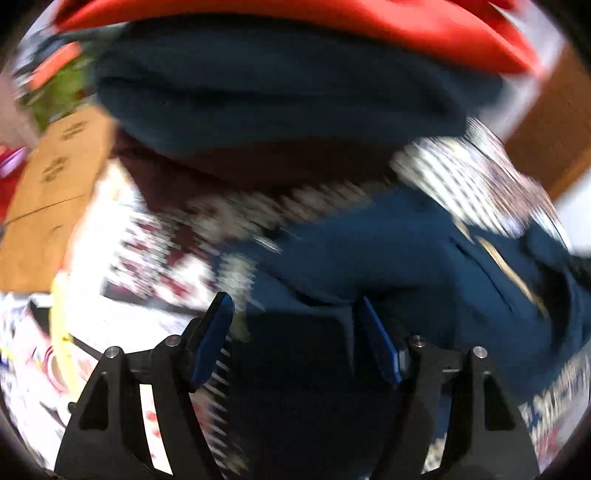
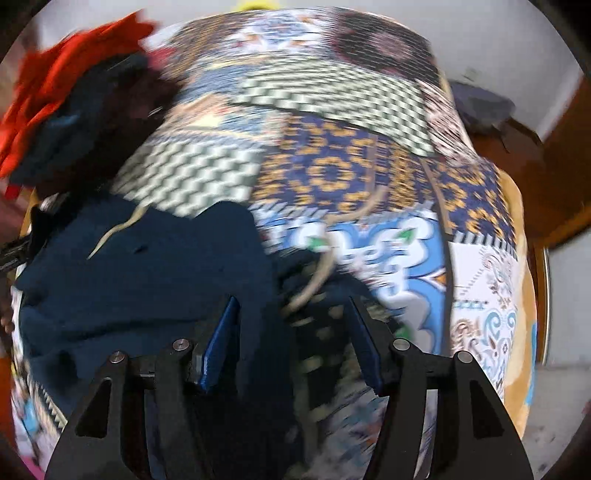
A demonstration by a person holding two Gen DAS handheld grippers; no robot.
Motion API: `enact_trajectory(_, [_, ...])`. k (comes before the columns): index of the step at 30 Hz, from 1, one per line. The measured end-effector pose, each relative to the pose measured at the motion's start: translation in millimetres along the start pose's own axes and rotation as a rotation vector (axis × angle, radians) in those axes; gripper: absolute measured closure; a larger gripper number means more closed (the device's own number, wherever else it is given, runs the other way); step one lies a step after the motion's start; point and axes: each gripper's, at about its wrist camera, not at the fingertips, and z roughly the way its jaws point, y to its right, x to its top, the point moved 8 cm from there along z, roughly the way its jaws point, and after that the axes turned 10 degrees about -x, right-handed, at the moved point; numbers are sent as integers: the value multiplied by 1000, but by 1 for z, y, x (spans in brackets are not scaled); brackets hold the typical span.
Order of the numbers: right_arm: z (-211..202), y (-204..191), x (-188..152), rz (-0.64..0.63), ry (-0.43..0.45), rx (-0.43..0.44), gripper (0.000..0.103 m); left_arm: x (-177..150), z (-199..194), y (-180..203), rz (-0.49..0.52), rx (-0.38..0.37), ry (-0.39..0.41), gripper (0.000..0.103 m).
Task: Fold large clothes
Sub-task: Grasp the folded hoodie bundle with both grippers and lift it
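A large dark navy garment [image 1: 388,251] lies spread on a patterned patchwork cover [image 2: 332,155]. It also shows in the right wrist view [image 2: 147,266], with a pale drawstring [image 2: 317,277] trailing from it. My left gripper [image 1: 293,306] is open just above the navy cloth, nothing between its blue pads [image 1: 214,339]. My right gripper [image 2: 291,306] is open over the garment's right edge and the drawstring, holding nothing. Both views are motion-blurred.
A pile of other clothes, with a teal piece [image 1: 277,81], a red one [image 1: 332,18] and a maroon one [image 1: 258,162], sits beyond the garment. The pile also shows at the left in the right wrist view [image 2: 55,92]. A cardboard box [image 1: 55,177] stands at the left. Wooden furniture [image 2: 554,177] is at the right.
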Motion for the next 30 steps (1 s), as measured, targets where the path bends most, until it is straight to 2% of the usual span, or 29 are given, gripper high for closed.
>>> enact_trajectory(2, [1,16,-3,41,10,-38,49,7,-2,-35,-157,45,33,33])
enact_trajectory(4, [-3,22,-6,50,20,-54,49,5,-4,-53,-246,19,53,33])
enact_trajectory(5, [-9,23,-7,60,23,-42,49,3,-7,-57,-257,25,62,33])
enact_trajectory(9, [-35,22,-4,68,80,-45,49,-8,-31,-50,-161,131,89,33])
enact_trajectory(10, [-42,19,-3,64,100,-45,48,-12,-37,-43,-129,126,93,33])
enact_trajectory(16, [-97,-17,-3,22,214,48,47,-35,-58,-1,-11,61,77,33])
enact_trajectory(20, [-121,-55,-16,-41,248,117,47,-50,-68,36,24,-29,66,33])
enact_trajectory(24, [-118,-90,-42,-111,235,159,47,-67,-65,59,25,-130,34,31])
enact_trajectory(27, [-99,-108,-63,-169,194,142,46,-91,-58,71,59,-115,-5,31])
enact_trajectory(30, [-82,-116,-86,-198,151,102,46,-115,-51,73,53,-107,-38,31])
